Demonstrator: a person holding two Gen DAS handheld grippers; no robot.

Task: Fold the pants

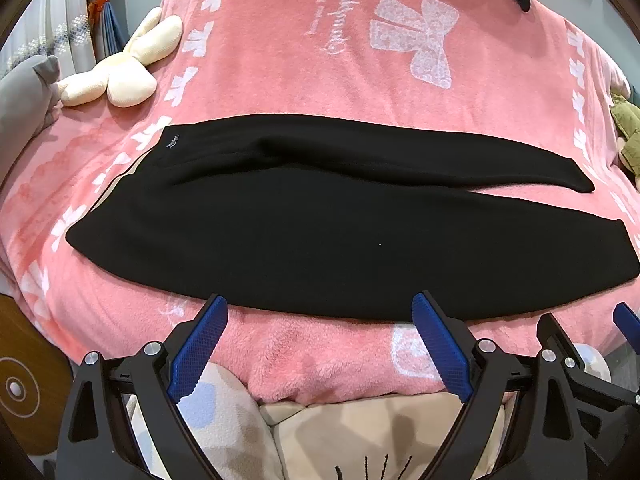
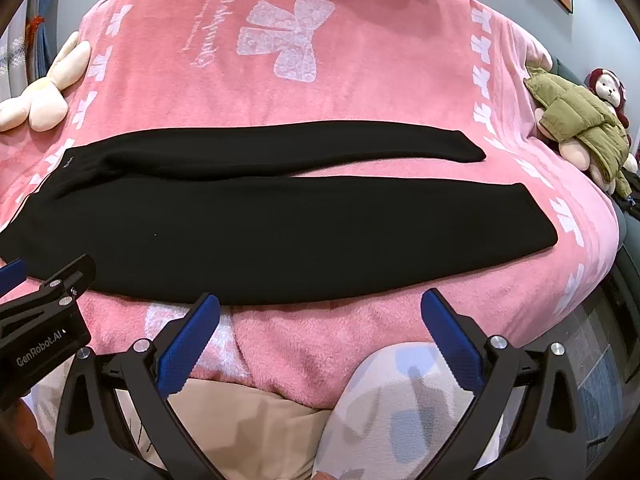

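Lying flat across the pink blanket [image 1: 280, 60], the black pants [image 1: 320, 248] stretch sideways, waistband to the left, both legs running right and slightly parted. Just short of their near edge, the left gripper [image 1: 320, 308] and right gripper [image 2: 320, 308] hover side by side, jaws spread wide, holding nothing.

Bare pink blanket [image 1: 320, 344] lies open between pants [image 1: 320, 240] and both grippers.

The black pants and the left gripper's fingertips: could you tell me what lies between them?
Only a bare strip of pink blanket separates the open left gripper from the near edge of the black pants, seen in the left wrist view.
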